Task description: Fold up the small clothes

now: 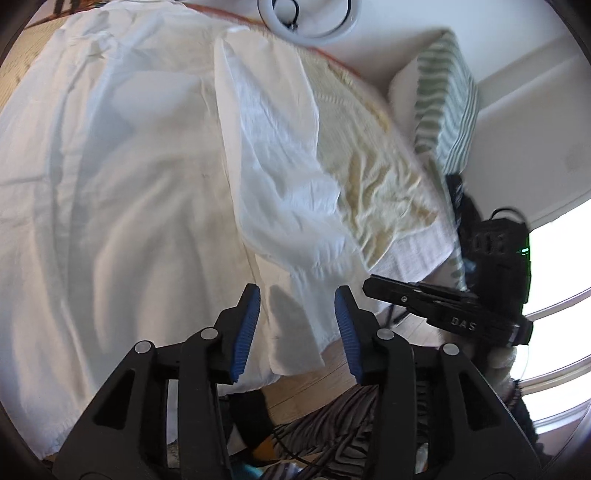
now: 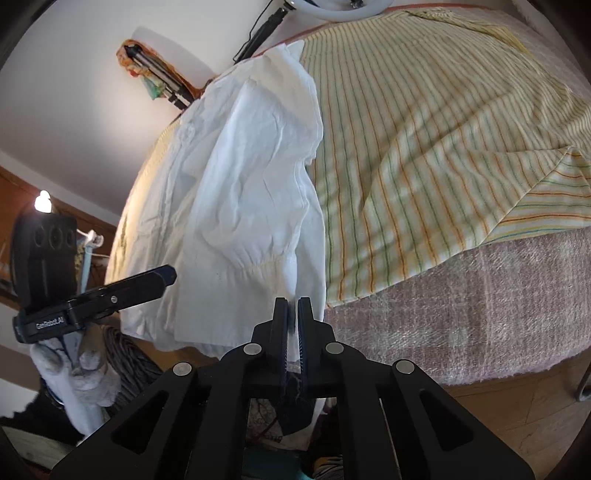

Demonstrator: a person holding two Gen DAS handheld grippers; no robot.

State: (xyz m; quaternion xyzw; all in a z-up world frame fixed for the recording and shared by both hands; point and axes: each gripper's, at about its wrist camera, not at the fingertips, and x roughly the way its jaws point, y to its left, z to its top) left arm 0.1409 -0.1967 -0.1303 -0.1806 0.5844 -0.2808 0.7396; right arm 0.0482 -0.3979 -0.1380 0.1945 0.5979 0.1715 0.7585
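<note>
A white shirt lies spread on the bed, with one side folded over along its length. It also shows in the right wrist view. My left gripper is open just above the shirt's near hem, holding nothing. My right gripper has its jaws pressed together on the shirt's near edge at the fold. The right gripper shows in the left wrist view beside the hem. The left gripper shows in the right wrist view at the shirt's left side.
A yellow striped shirt lies on the pink blanket to the right of the white one. A green striped pillow leans at the wall. A ring light stands at the far edge. Wooden floor lies below the bed.
</note>
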